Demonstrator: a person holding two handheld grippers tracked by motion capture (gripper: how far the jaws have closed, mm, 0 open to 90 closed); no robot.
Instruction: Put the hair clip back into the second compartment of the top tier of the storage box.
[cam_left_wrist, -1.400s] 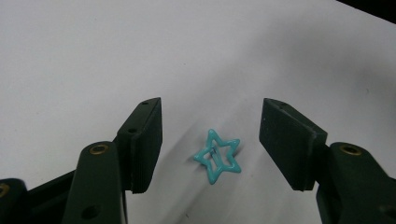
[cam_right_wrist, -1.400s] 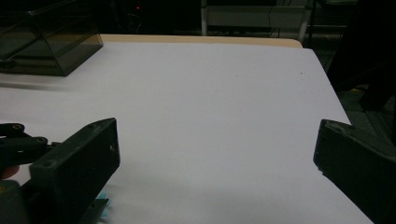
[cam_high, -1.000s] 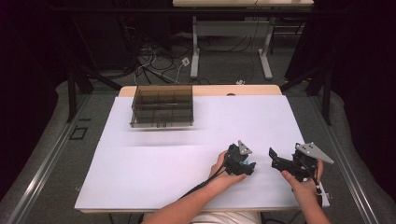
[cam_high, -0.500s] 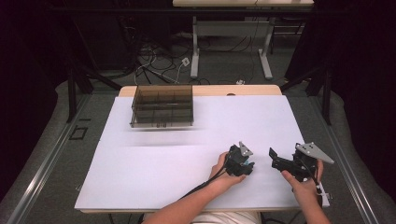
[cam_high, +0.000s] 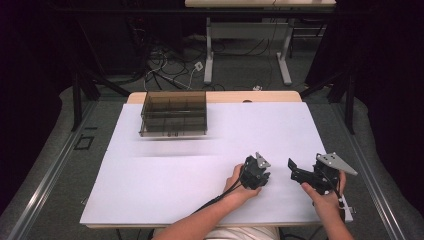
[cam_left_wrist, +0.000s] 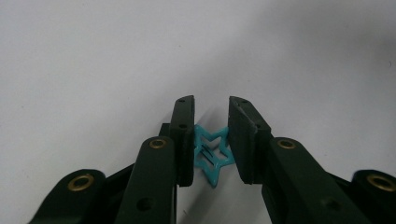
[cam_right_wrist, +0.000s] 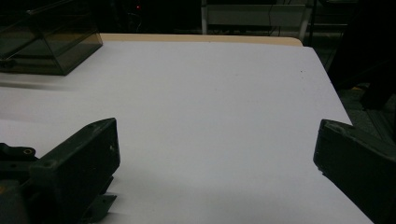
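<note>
A small teal star-shaped clip (cam_left_wrist: 210, 151) lies on the white table sheet (cam_high: 175, 170). My left gripper (cam_left_wrist: 211, 103) points down at the sheet, and its two black jaws press against the star's opposite sides. From above, the left gripper (cam_high: 252, 177) sits right of the table's middle, near the front, with a hand around it. My right gripper (cam_high: 294, 171) is held a short way to its right, jaws pointing left. In its own view, the right gripper (cam_right_wrist: 217, 135) stands wide open with nothing but bare sheet between its jaws.
A smoky transparent compartment box (cam_high: 173, 114) stands at the back left of the sheet, seen also as the box (cam_right_wrist: 46, 42) at the top left of the right gripper view. Cables trail from both grippers toward the front edge. The dark floor lies beyond the table's edges.
</note>
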